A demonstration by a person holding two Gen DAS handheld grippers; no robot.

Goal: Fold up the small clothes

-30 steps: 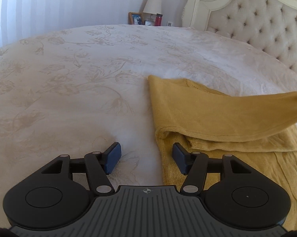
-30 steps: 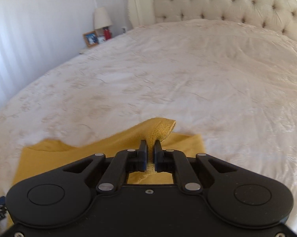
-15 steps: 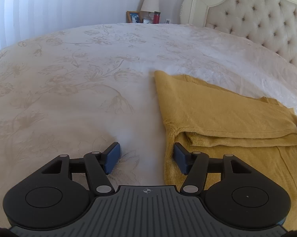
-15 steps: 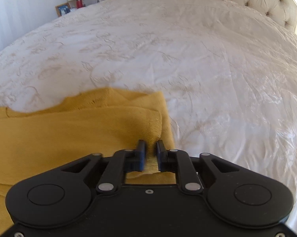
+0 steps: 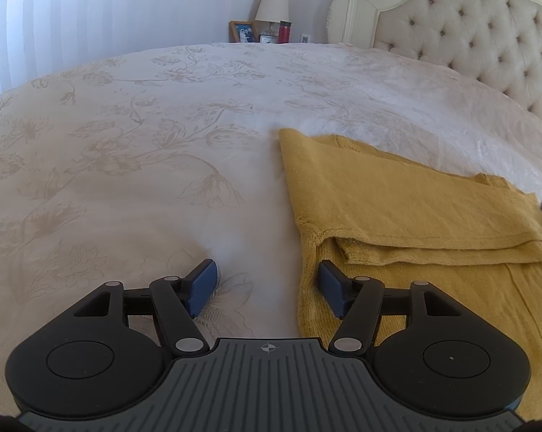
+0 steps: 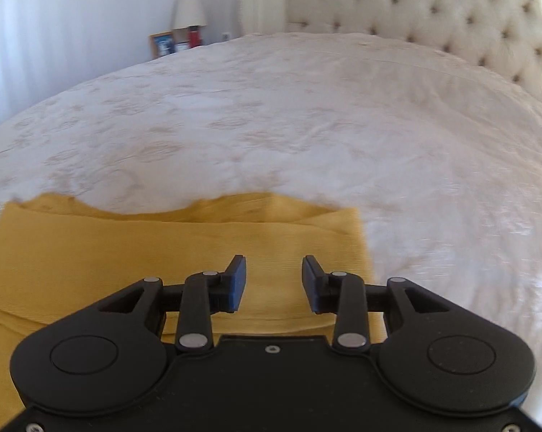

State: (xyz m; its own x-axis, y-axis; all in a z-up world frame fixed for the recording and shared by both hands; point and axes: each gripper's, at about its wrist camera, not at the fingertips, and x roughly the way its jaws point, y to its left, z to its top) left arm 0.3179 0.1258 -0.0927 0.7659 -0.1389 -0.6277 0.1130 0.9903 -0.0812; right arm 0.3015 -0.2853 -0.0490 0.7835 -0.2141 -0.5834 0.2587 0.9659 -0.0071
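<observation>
Letting go of the fold: yellow garment (image 5: 397, 216) lies doubled on the bedspread (image 5: 127, 165), both grippers free of it.

Largest first. I see the pale floral bedspread carrying everything; it is broad and flat, and I judge that is why the folding is done here. The yellow garment sits on its near right part in the left view, one layer laid over the lower so the edges roughly meet, which I read as one fold completed. My right gripper (image 6: 274, 282) hangs low over the cloth's right end, tilted downward; its jaws have just been opening and stand moderately apart, with cloth beneath them but none pinched. My left gripper (image 5: 266, 288) points down at the garment's left edge, jaws a fair way apart, one pad (image 5: 202, 286) over bare bedspread, the other over cloth, holding nothing, seemingly waiting for the next fold.
</observation>
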